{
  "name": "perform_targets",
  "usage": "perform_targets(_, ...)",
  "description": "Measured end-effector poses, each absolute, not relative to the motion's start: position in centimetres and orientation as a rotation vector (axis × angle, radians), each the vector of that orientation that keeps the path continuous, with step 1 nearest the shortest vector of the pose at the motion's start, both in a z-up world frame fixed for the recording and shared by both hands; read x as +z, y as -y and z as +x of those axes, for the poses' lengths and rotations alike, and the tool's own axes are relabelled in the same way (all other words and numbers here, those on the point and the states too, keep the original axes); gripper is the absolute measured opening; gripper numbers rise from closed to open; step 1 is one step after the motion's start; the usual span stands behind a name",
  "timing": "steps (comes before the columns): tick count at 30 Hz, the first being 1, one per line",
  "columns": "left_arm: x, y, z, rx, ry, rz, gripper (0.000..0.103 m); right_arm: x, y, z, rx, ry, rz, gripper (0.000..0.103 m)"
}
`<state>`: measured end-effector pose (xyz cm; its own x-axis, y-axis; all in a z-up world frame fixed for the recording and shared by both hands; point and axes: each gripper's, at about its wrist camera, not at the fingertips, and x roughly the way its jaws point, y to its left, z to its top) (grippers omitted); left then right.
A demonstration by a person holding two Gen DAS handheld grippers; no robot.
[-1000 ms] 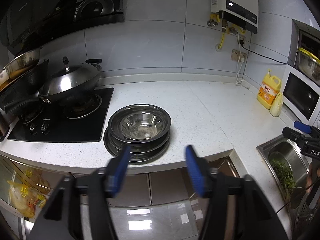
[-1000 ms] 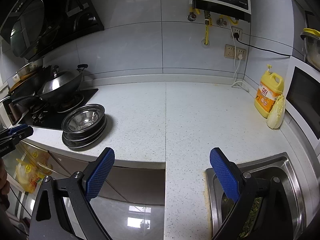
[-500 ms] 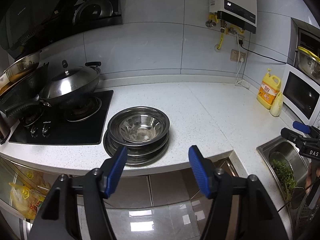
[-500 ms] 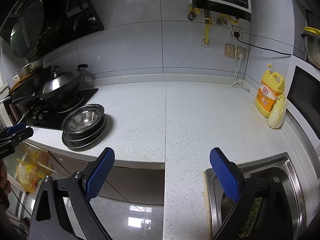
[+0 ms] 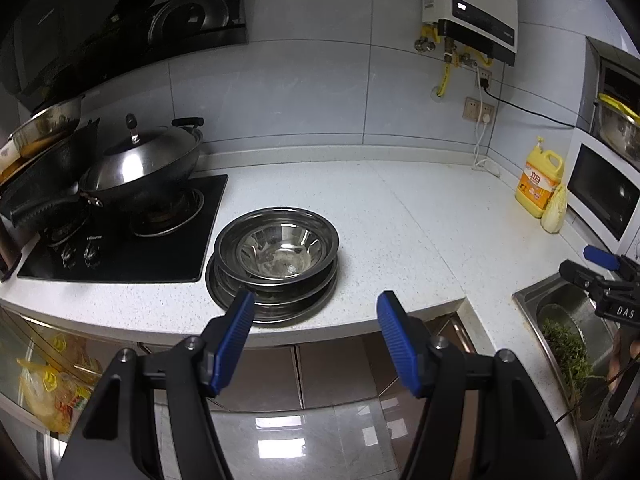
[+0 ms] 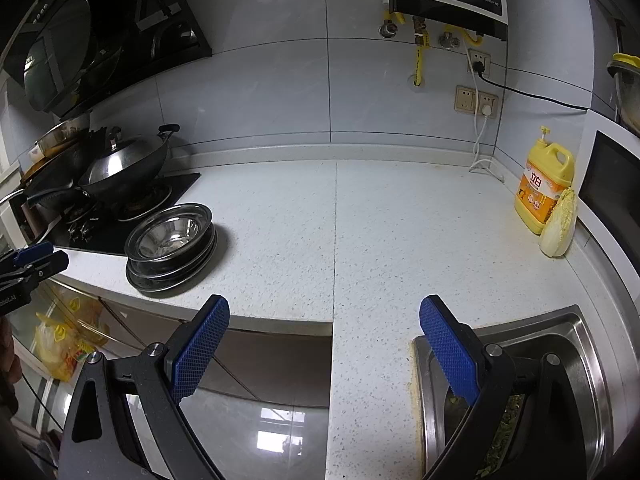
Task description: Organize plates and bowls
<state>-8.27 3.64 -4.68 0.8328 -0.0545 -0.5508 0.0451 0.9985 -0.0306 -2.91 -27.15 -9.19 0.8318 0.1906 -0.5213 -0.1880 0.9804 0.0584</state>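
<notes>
My left gripper (image 5: 314, 322) gapes empty; bowl stack (image 5: 275, 258) sits straight ahead on counter (image 5: 400, 240) edge beside stove (image 5: 120, 240). My right gripper (image 6: 324, 336), also spread empty, is farther; stack well left.

Counts around the stove (image 5: 120, 240)

One stack of steel dishes (image 5: 276, 256) just right of it, one lidded wok (image 5: 140, 168) on it, one yellow bottle (image 5: 538, 184) far right.

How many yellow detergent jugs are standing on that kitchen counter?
1. The yellow detergent jug stands at the far right of the counter, close beside the microwave, with a napa cabbage leaning next to it. Others could be hidden outside the views.
</notes>
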Motion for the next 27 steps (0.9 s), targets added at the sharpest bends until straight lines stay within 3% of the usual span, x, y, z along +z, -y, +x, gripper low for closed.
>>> perform_targets(27, -4.79, -3.86, -8.54, 0.010, -0.593, -0.067, 0.062, -9.59, 27.65, -2.39, 0.224, -0.567, 0.001, 0.094)
